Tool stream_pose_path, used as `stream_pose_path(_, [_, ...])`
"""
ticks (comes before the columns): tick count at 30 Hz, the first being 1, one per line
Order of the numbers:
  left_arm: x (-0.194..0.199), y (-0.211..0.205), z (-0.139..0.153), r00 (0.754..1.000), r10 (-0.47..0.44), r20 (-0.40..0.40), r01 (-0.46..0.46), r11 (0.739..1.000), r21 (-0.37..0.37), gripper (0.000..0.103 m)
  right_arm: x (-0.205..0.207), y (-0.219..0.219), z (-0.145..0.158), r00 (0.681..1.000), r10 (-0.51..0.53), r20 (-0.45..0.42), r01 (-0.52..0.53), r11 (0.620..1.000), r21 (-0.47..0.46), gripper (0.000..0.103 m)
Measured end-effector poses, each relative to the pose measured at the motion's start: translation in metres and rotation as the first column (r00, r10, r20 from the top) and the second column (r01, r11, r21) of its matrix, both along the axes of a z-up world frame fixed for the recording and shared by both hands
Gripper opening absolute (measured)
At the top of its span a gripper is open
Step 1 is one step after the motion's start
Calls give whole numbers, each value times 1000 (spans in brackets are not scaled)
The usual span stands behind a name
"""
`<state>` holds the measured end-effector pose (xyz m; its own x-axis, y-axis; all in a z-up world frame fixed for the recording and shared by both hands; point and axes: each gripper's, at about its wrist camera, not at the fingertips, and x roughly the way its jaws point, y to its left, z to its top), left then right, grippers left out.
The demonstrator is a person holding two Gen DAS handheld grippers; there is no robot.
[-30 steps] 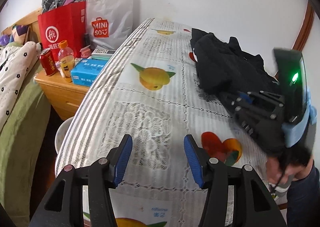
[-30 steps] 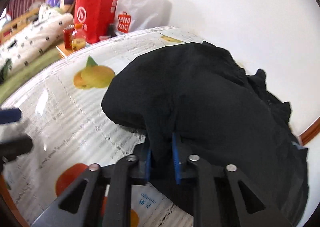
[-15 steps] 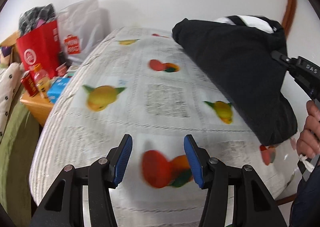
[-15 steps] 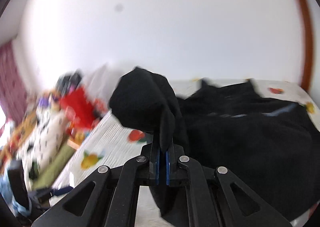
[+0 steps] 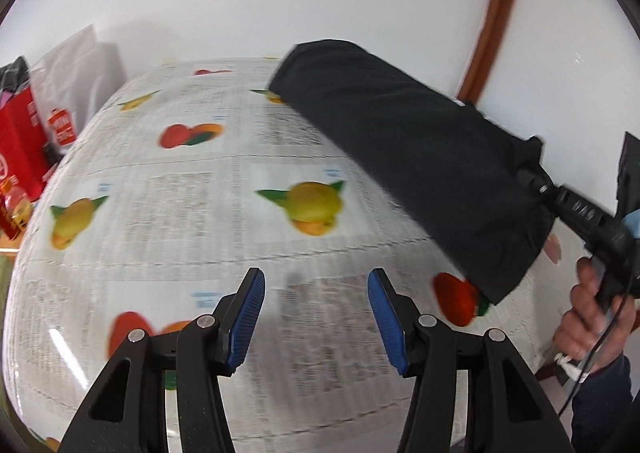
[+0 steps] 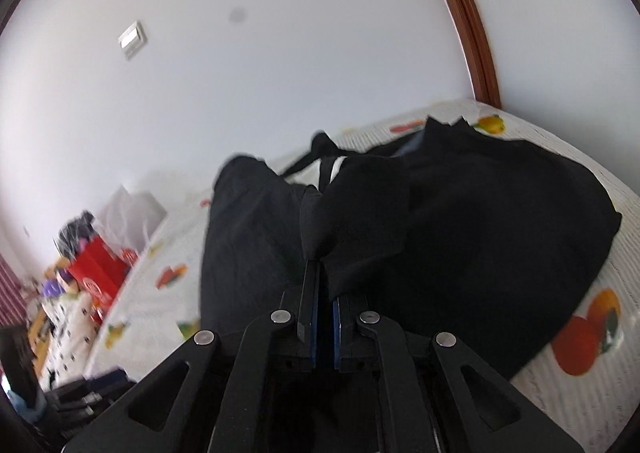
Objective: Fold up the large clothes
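Black cloth fills most of what we see: one large dark garment [image 6: 460, 213], lifted at one end and trailing down onto the table [image 5: 200, 213] at the other. From the right wrist view a bunched fold of it rises out of our right gripper [image 6: 325, 317], whose blue pads are pressed nearly together on the fabric. From the left wrist view the same garment [image 5: 420, 157] hangs as a slanting sheet above the table's far right side, and the right gripper [image 5: 538, 185] shows at its upper corner, with one hand [image 5: 596, 317] on the grip below.

Our left gripper [image 5: 316, 303] holds nothing; its two blue pads stand a moderate way apart over bare tablecloth. The cloth is white lace-patterned plastic printed with fruit; in the left view we count three yellow ones and four red-orange ones, with one more partly hidden by the garment.

Past the table's left end we see one red shopping bag [image 5: 18, 145] and one white bag [image 5: 76, 93] beside it. One brown door frame [image 5: 496, 13] runs up the white wall.
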<state>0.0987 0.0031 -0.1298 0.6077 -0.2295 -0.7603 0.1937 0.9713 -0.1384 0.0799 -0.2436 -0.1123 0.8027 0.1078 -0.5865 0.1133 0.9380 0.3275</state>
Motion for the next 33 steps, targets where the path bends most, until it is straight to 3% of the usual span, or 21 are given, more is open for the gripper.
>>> stream_pose_path(2, [-1,-11,0,1000,-20,-4,20,1000,-6,51,-6,-4,-5,999,11,-35,-13,998,-63,8])
stream_pose_path(6, [-2,-29,-2,998,-61,-18,60,997,-44,51,-9,-15,-10,996,26,-83,-35,994,-100,13])
stream_pose_path(10, [-5,-50,0,995,-102,-19,101,993,-58,51,-20,-27,0,997,25,-69,-35,987,-159,14])
stream_pose_path(12, [-7,-60,1,992,-124,-19,123,990,-70,53,-24,-37,6,998,21,-59,-31,983,-182,23])
stream_pose_path(14, [-9,-70,1,989,-148,-21,145,986,-87,54,-27,-53,8,999,0,-52,-12,974,-227,46])
stream_pose_path(15, [-10,-77,1,986,-165,-20,162,982,-98,55,-28,-59,7,998,-11,-55,-2,971,-240,47])
stream_pose_path(24, [-6,-121,-10,972,-230,-54,224,970,-93,55,-13,-99,-28,973,-60,-222,-11,952,-305,45])
stream_pose_path(26, [-5,-127,-12,970,-236,-59,230,969,-88,55,-7,-99,-34,969,-49,-244,-28,953,-303,35])
stream_pose_path(31, [1,-142,-18,974,-216,-66,214,976,-37,55,1,-102,-46,963,-38,-268,-44,955,-294,23])
stream_pose_path(33, [5,-142,-23,976,-204,-76,203,979,-28,55,4,-102,-47,961,-25,-275,-56,958,-282,12])
